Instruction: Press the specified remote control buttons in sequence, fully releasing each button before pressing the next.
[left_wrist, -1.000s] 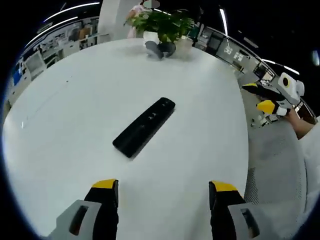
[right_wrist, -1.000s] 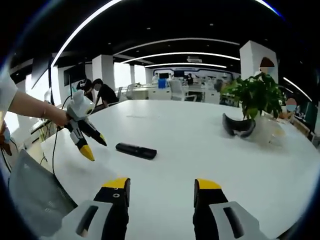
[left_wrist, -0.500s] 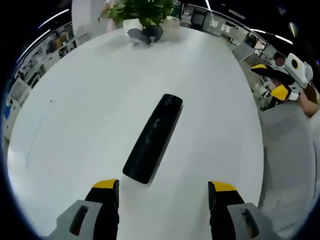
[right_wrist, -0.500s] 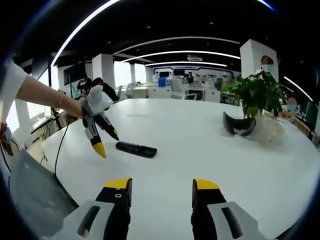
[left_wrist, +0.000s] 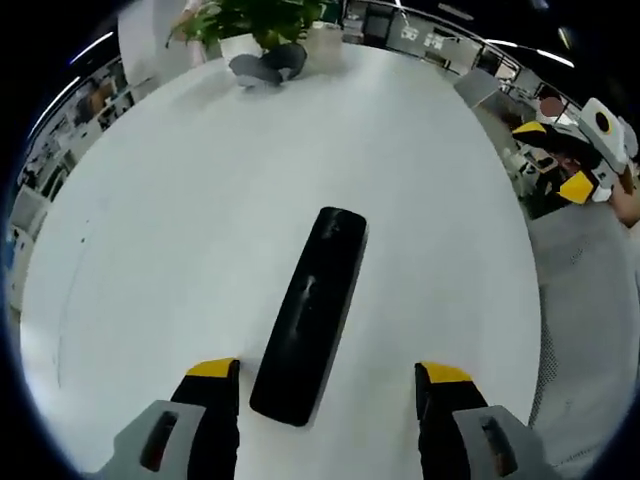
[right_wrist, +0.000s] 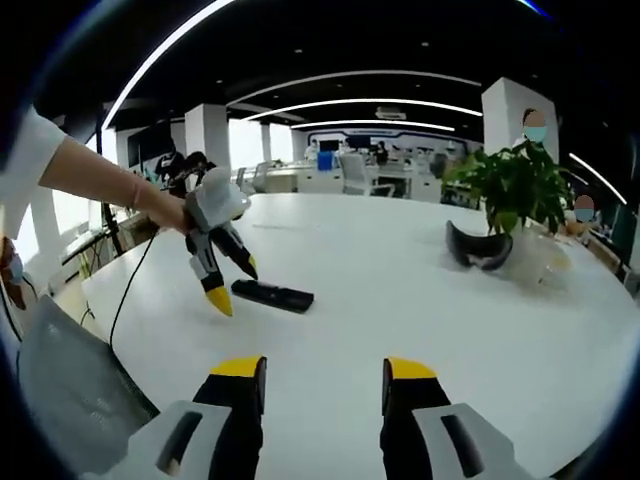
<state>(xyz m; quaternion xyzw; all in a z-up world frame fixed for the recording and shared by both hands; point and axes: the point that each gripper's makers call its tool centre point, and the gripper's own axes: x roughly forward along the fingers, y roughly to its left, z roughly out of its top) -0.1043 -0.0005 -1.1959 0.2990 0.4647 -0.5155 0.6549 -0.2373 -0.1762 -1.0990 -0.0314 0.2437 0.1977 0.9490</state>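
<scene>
My open left tongs (left_wrist: 325, 385) straddle the near end of the remote (left_wrist: 310, 314), its long axis running up-frame; right tongs (right_wrist: 323, 382) hang open, well apart.

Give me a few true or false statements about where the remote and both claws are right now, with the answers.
1. The long black remote control lies flat on the round white table. True.
2. The left claw is clamped on the remote. False: it is open, jaws apart above the remote's near end.
3. The right claw is open, holding nothing. True.
4. The potted green plant stands beside the remote. False: it stands far across the table.
</scene>
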